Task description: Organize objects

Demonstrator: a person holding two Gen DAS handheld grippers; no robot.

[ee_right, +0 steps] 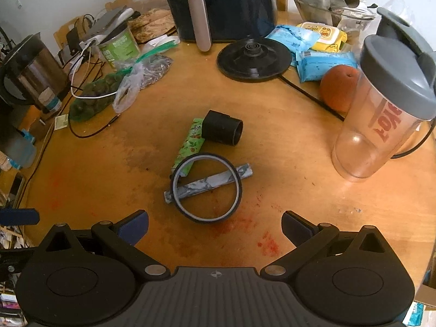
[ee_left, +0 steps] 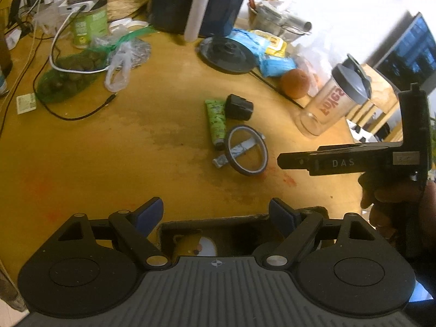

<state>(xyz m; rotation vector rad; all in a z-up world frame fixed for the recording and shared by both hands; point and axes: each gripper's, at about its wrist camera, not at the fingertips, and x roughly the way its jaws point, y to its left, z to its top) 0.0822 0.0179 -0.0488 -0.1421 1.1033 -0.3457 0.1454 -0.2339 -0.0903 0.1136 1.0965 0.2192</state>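
At mid-desk (ee_right: pixel 272 141), where the tape ring (ee_right: pixel 207 188) lies over a marbled bar (ee_right: pixel 215 181), both grippers (ee_right: pixel 215 229) (ee_left: pixel 215 212) are held wide and empty; a first grasp is judged pending.

A: Both views heavy fisheye. Bench (ee_left: pixel 109 163) edge bows, corners vignette to black.

B: Exposure? Left wrist view blows out at upper right, wall pure white behind the shaker bottle (ee_left: pixel 338 100).

A: Yes, strongest light comes from that side. Right wrist view is more even, soft and warm, a faint sheen on the bench at lower right.

B: Sharpness?

A: Centre acceptable. Left view softer overall, with smearing toward the rim. Shadows are short and diffuse under the tape ring (ee_right: pixel 206 188).
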